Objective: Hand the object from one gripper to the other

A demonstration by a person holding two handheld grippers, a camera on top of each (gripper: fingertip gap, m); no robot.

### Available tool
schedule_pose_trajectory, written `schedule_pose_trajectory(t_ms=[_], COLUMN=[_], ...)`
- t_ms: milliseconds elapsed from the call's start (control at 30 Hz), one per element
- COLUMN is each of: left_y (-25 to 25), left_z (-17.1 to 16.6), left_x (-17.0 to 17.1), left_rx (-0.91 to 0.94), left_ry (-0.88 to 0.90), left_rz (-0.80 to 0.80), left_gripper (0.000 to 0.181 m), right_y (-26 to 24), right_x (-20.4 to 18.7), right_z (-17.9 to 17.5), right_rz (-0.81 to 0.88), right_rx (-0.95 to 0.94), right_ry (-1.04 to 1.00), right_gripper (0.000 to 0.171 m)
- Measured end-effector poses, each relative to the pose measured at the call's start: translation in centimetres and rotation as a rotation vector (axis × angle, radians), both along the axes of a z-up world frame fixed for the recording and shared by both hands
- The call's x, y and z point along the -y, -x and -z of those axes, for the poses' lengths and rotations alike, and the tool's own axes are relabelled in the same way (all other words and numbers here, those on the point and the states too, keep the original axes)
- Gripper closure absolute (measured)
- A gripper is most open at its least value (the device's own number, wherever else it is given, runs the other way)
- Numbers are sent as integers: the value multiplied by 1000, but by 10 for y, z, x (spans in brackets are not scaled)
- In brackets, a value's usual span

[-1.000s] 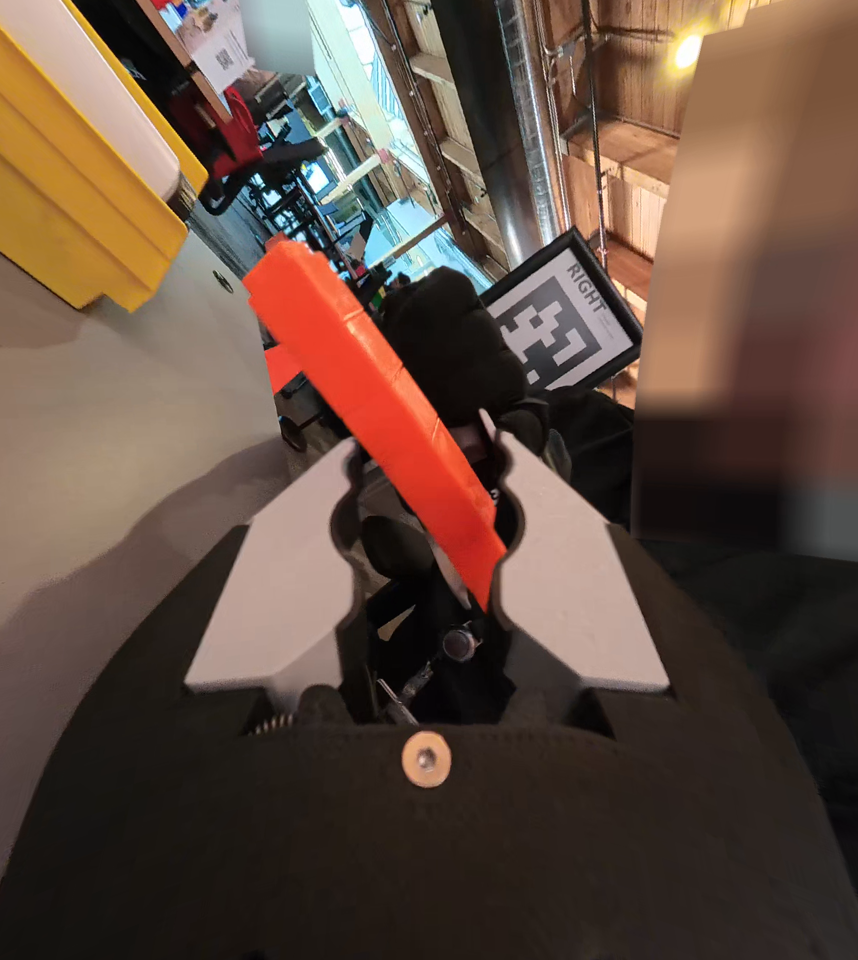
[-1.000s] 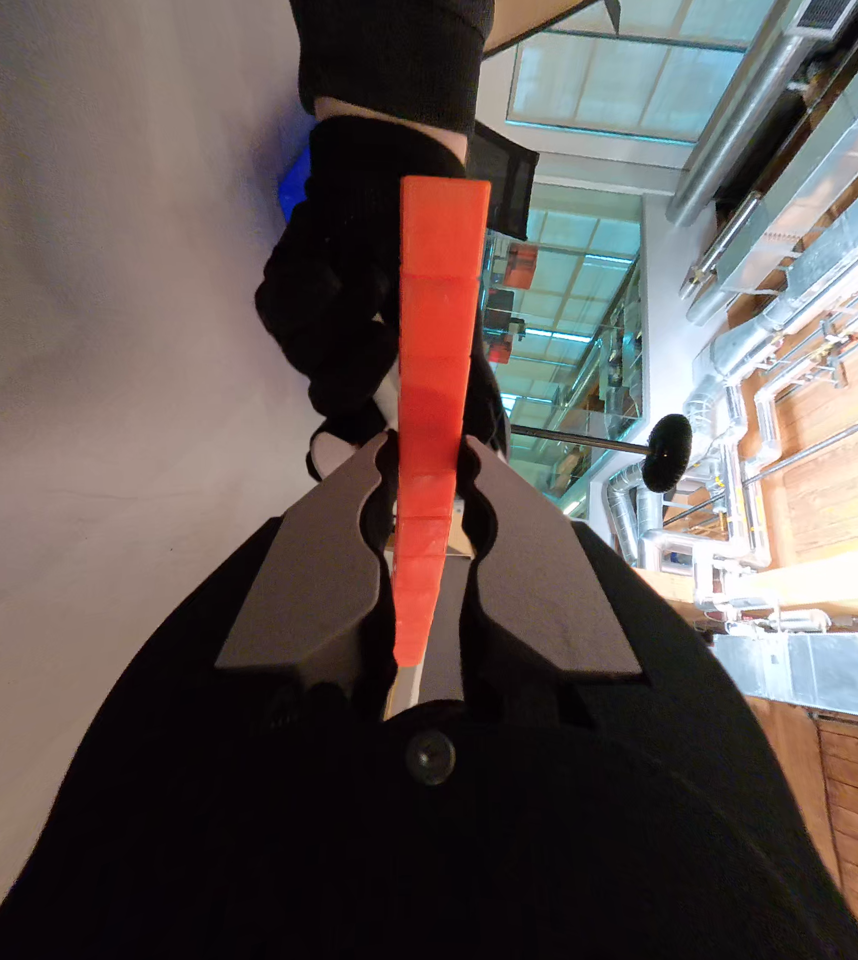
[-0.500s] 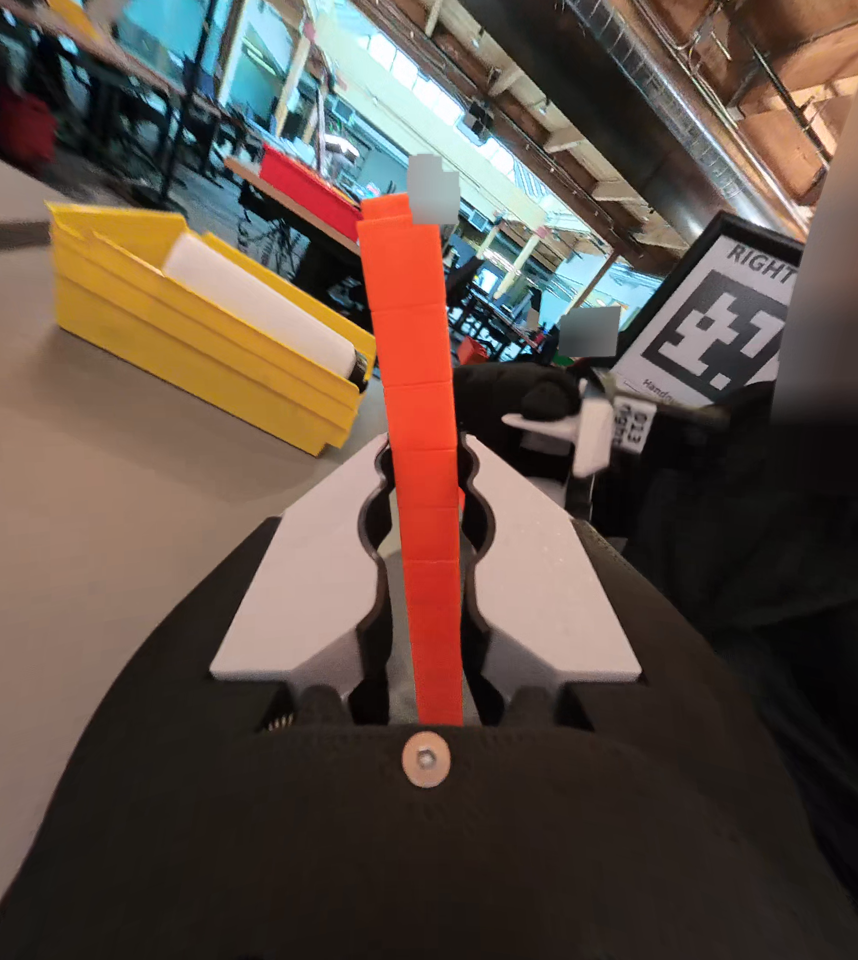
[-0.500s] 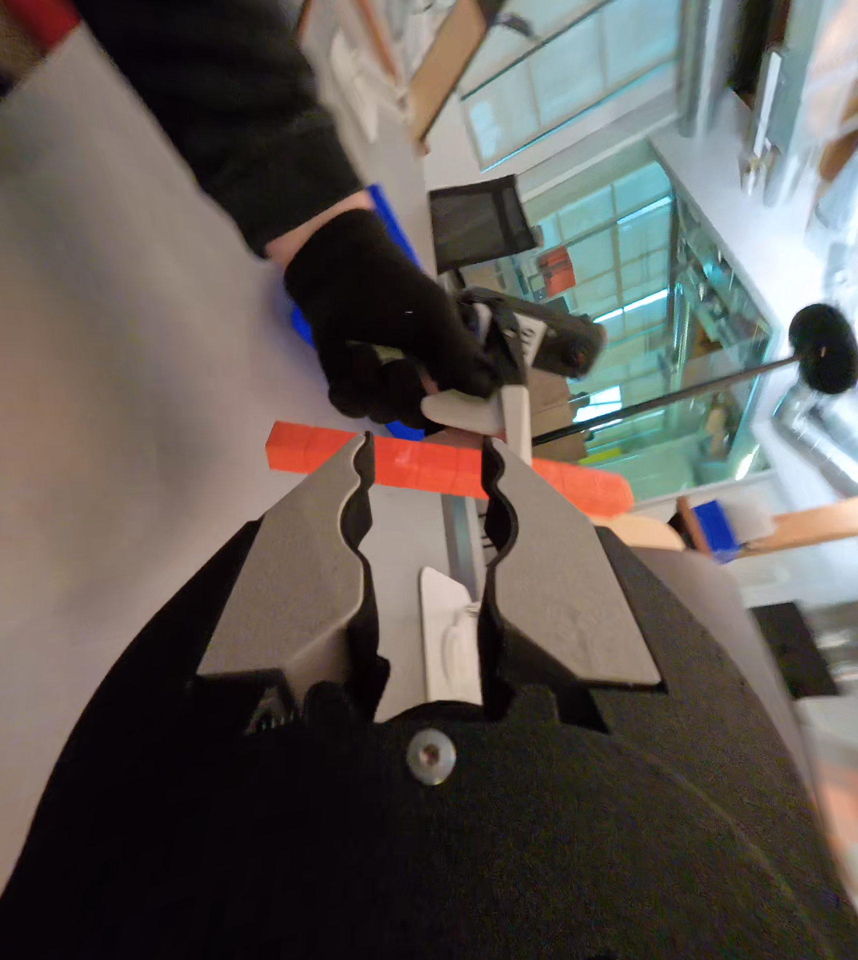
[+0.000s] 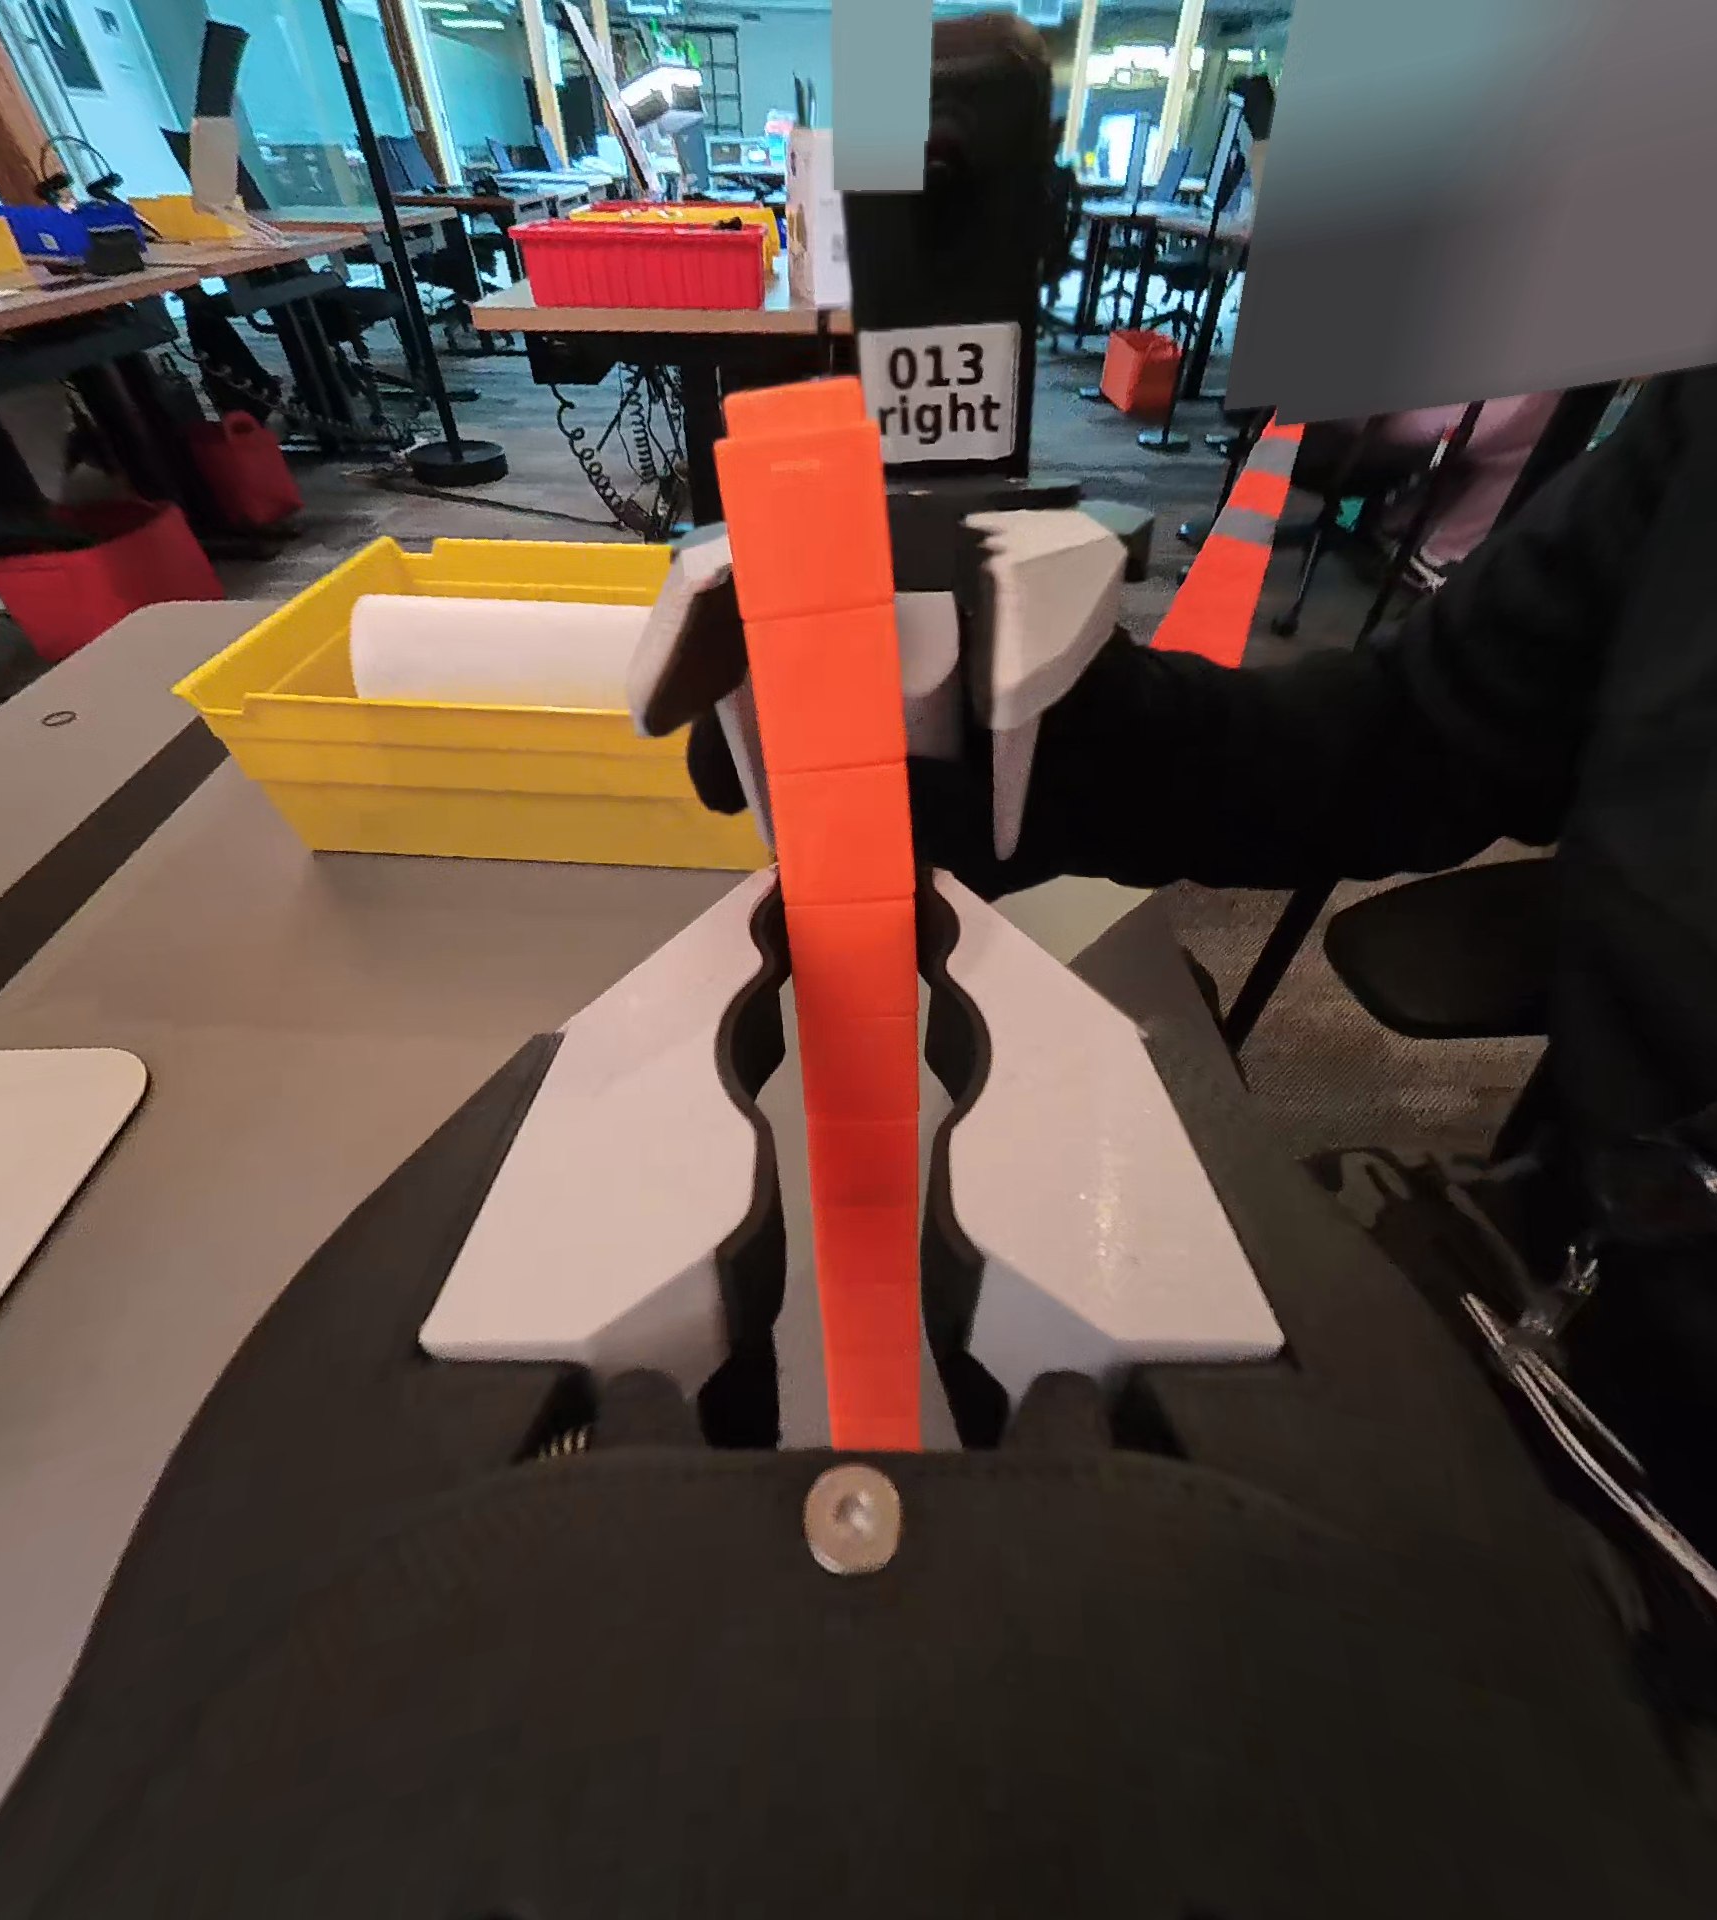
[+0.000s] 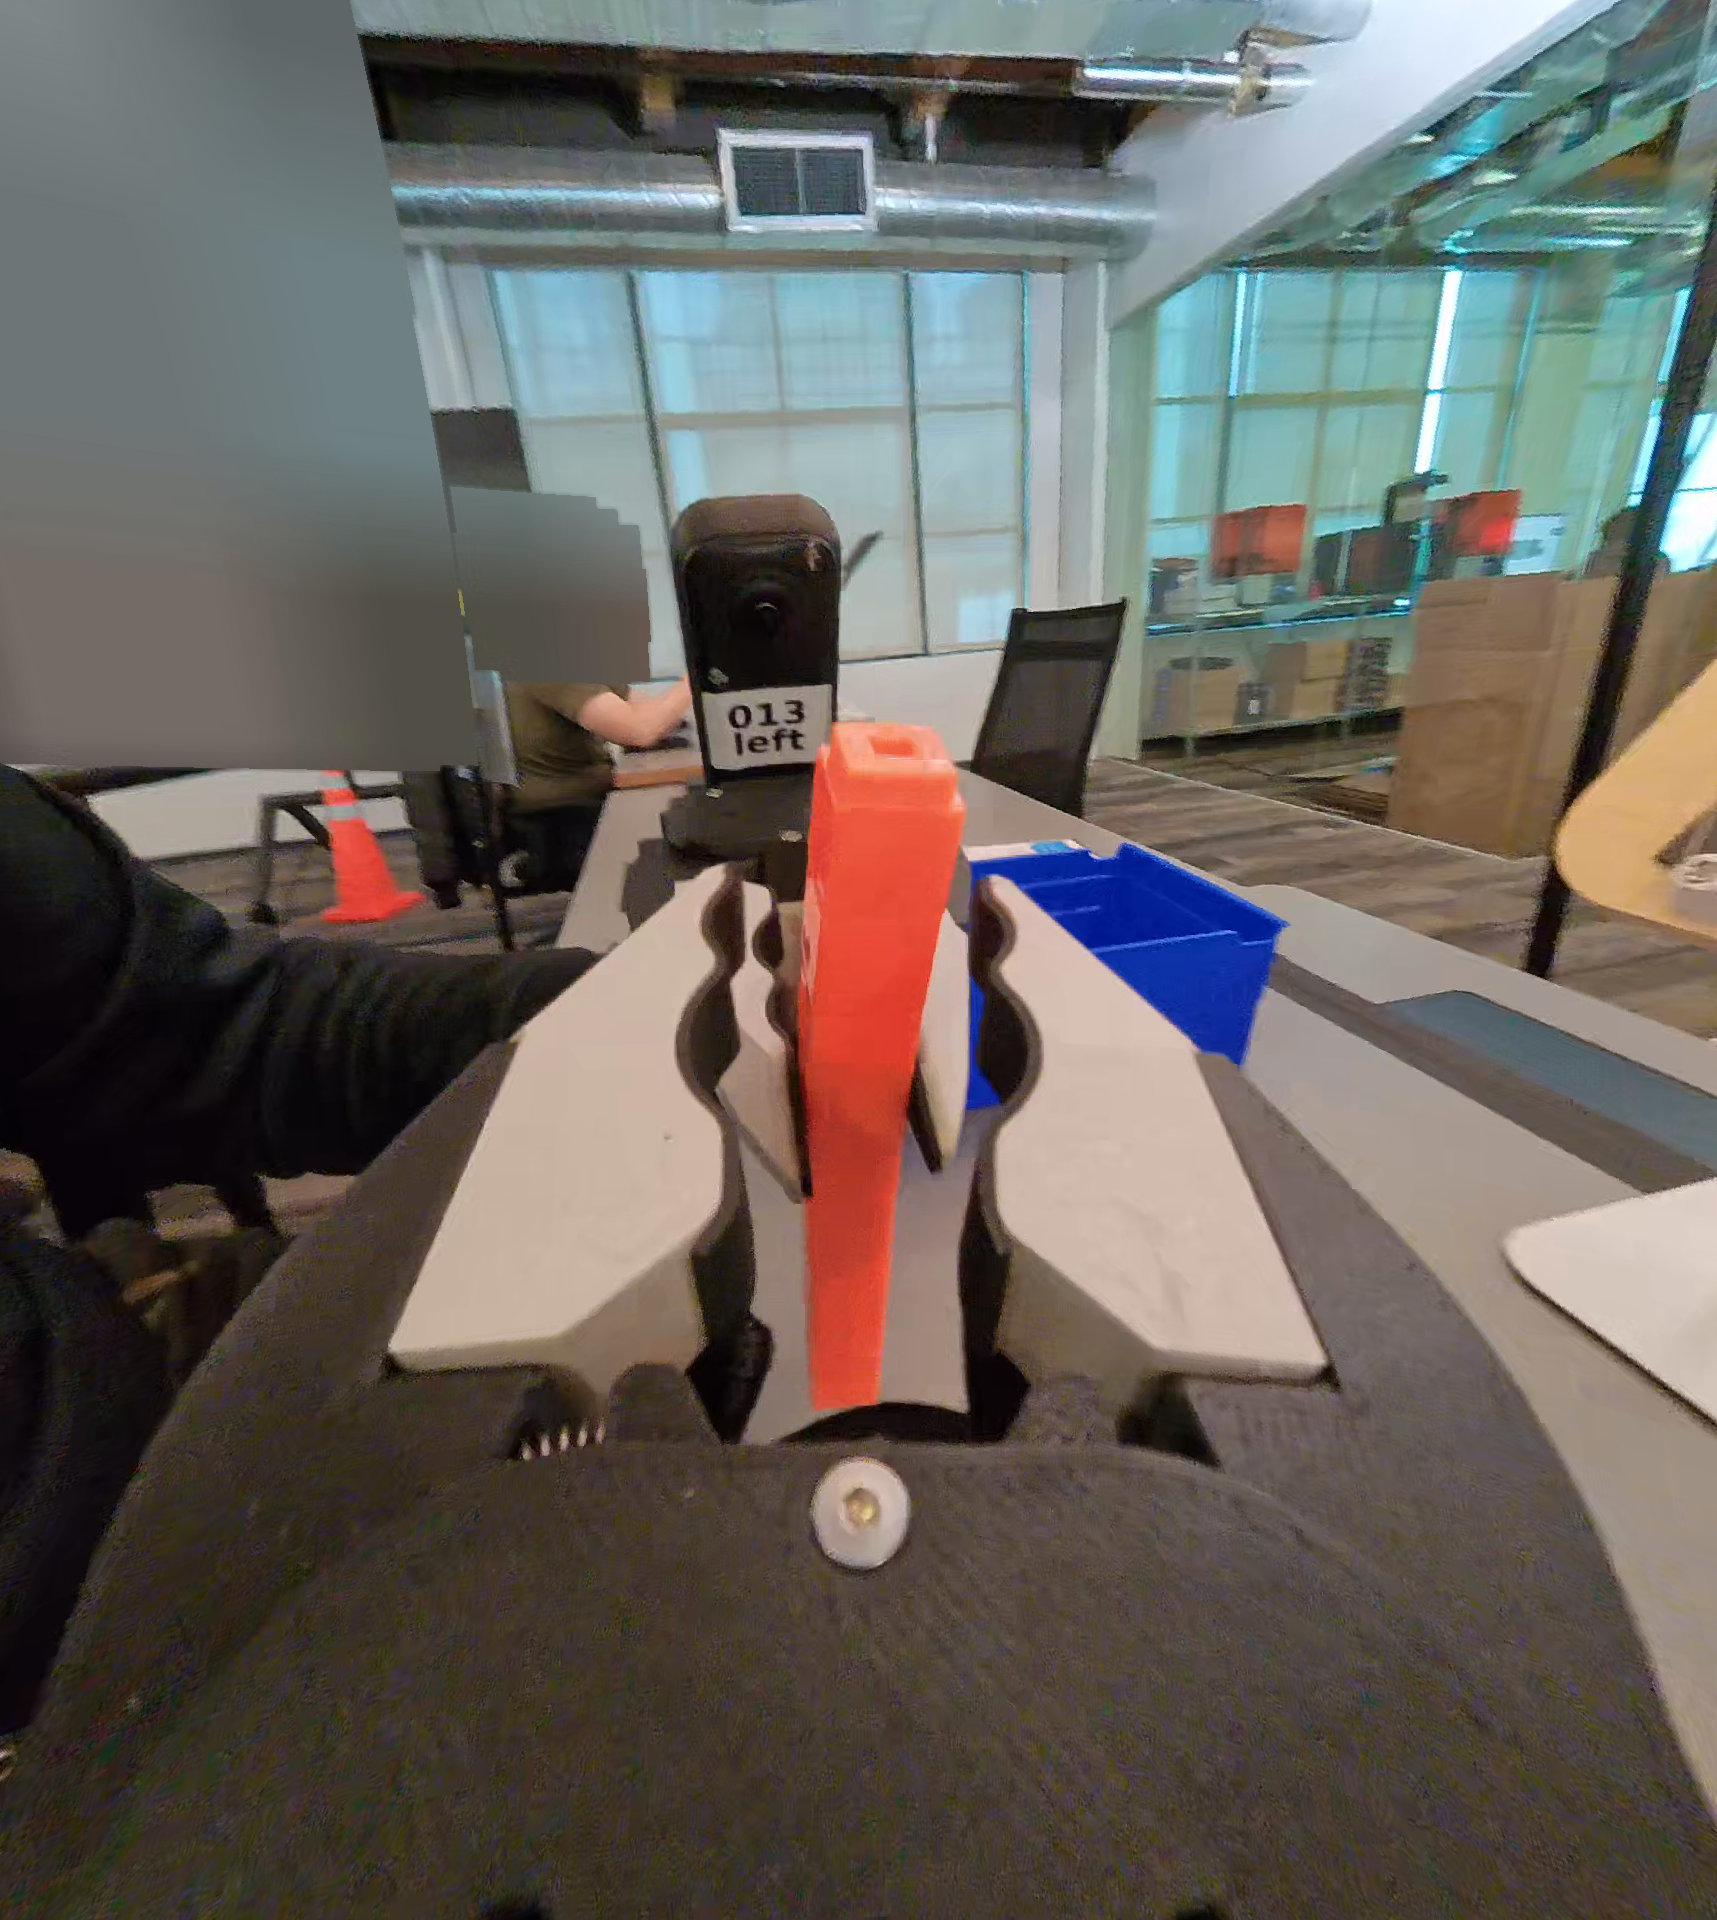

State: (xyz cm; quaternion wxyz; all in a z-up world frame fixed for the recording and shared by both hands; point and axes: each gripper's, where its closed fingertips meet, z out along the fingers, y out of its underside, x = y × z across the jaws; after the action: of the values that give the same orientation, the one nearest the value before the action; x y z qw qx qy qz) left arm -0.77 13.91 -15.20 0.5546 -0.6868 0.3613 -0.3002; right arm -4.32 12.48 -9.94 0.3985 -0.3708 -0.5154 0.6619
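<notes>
a: where's the long orange bar of snapped-together plastic cubes [image 5: 838, 831] right now?

b: upright in the left gripper [image 5: 852, 904]. its grey fingers are pinched against the bar on both sides, low on its length, well above the grey table [image 5: 314, 987].

a: and the right gripper [image 6: 854, 925]?

b: spread wide. in the right wrist view its jaws stand clear of the bar on either side, with the left gripper's fingertips [image 6: 766, 1049] showing between them. from the left wrist view the right gripper [image 5: 869, 634] sits around the bar's upper part, not touching that i can see.

a: what changed?

b: a second ago the right gripper was the one clamped on the bar and the left stood open. half a second ago the left had closed on it and the right had let go, the bar crossing sideways past its tips. now both are levelled out and face each other, bar vertical.

a: so the handover's done?

b: one pass looks complete, i'd say. with the right jaws bracketing the bar again, it may be lining up to take it back. that's a guess.

a: anything nearby?

b: a yellow plastic bin [image 5: 438, 769] holding a white roll [image 5: 490, 655] behind, and a blue plastic bin [image 6: 1155, 945] on the other side.
</notes>
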Motion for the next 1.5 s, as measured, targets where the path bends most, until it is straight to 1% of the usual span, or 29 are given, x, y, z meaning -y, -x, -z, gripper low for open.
schedule_pose_trajectory(t_ms=[67, 167, 233, 267, 333, 433, 500, 533, 600, 667, 733, 767, 800, 867, 967, 1033, 1133, 1200, 1233, 1267, 1300, 1400, 1500], left_y=[-3, -5, -5, -5, 3, 22, 29, 29, 31, 25, 18, 16, 13, 15, 18, 18, 20, 21, 24, 28, 33, 49, 68], left_z=[3, 4, 4, 3, -3, -18, -29, -33, -37, -45, -50, -46, -40, -30, -21, -20, -19, -24, -25, -26, -30, -39, -47], left_x=[0, -2, -2, -1, 0, 3, 5, 5, -2, -4, -8, -12, -16, -24, -30, -31, -32, -31, -31, -31, -30, -23, -15], left_rx=[-20, 6, 37, 67, 136, 206, 197, 176, 117, 126, 170, 173, 156, 120, 115, 117, 70, 75, 86, 90, 106, 157, 210], left_ry=[-11, 8, 38, 61, 92, 81, 33, 11, 0, -2, 21, 56, 85, 87, 101, 87, 64, 37, 39, 41, 23, 12, -1], left_rz=[2, 9, 16, 28, 28, -21, -68, -92, -192, -234, -266, -288, -311, -382, -433, -441, -463, -463, -466, -464, -459, -420, -391], left_gripper=[161, 161, 160, 157, 147, 137, 132, 132, 129, 128, 128, 131, 129, 130, 147, 158, 161, 162, 162, 162, 162, 162, 162], right_y=[0, -1, -1, -3, -5, -7, -7, -6, -3, 0, 4, 7, 9, 12, 14, 14, 15, 16, 16, 17, 17, 10, -9], right_x=[1, 1, 1, 2, -1, -12, -21, -28, -42, -55, -62, -61, -61, -60, -58, -59, -60, -57, -54, -52, -53, -50, -62], right_z=[1, 4, 4, 3, 0, 5, 10, 14, 21, 27, 31, 31, 31, 31, 29, 28, 29, 27, 25, 25, 25, 28, 24], right_rz=[-17, -9, 19, 35, 95, 229, 320, 380, 509, 632, 701, 717, 737, 774, 807, 820, 825, 817, 802, 785, 778, 662, 619], right_rx=[-5, 2, 0, -12, -25, 1, 23, 44, 89, 134, 164, 165, 167, 178, 172, 171, 166, 146, 129, 127, 147, 177, 190], right_ry=[15, -14, -78, -121, -221, -470, -656, -768, -1023, -1280, -1397, -1419, -1434, -1439, -1440, -1446, -1449, -1424, -1405, -1386, -1356, -1181, -964], right_gripper=[150, 151, 151, 151, 151, 151, 152, 152, 151, 151, 151, 151, 151, 151, 151, 151, 151, 151, 147, 125, 108, 107, 106])
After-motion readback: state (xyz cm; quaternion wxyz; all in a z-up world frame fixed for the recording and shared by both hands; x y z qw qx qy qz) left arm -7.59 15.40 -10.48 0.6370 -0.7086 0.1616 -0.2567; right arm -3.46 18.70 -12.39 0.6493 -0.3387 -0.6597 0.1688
